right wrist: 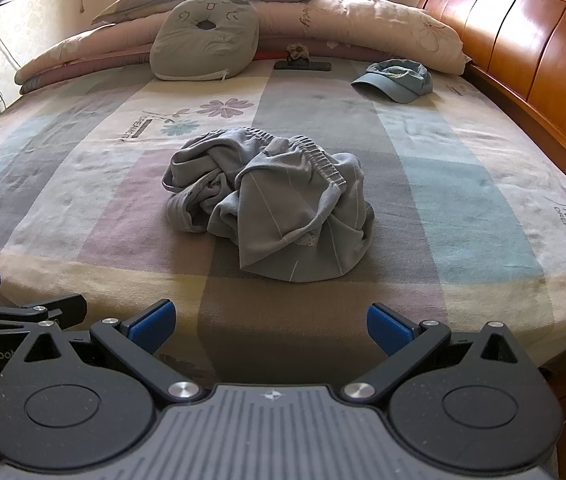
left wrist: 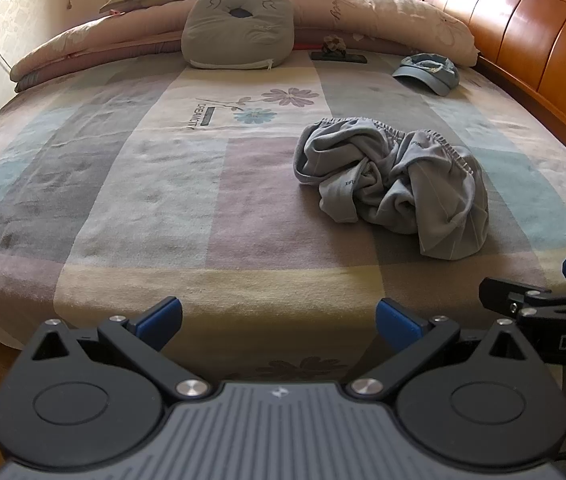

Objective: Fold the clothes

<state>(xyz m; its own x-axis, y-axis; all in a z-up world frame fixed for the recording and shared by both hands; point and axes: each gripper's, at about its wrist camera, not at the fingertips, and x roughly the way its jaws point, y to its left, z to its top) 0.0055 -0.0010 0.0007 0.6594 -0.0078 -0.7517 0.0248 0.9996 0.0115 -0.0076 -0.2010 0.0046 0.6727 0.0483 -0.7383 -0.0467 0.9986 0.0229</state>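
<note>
- The grey shorts [right wrist: 271, 204] lie crumpled in a heap on the bed [right wrist: 463, 184], nearer the near edge than the quilt end and somewhat toward the headboard side; the elastic waistband is bunched across the top of the pile.
- Likely trouble: the heap is tangled, with a leg turned in on itself, so a pinch at the nearest fold would probably lift several layers at once and drag the bundle rather than open it.
- The waistband is gathered and twisted; if each gripper takes a different layer, the garment may come up skewed and the fold would start crooked.
- The patchwork bedsheet [left wrist: 143, 184] is soft and loose, so a low pinch could catch it along with the cloth and pull it into wrinkles.
- A blue cap [right wrist: 397, 76] lies toward the far headboard corner, and a cat-face cushion [right wrist: 207, 40] leans on the rolled quilt [right wrist: 363, 20] along the far edge; both are well apart from the shorts, though spreading the garment wide toward the cap could crowd it.
- The left gripper [left wrist: 279, 320] hangs over the near edge of the bed, jaws spread wide, holding and touching nothing.
- The right gripper [right wrist: 270, 326] is just beside it at the same edge, jaws equally wide, empty, pointed straight at the shorts.
</note>
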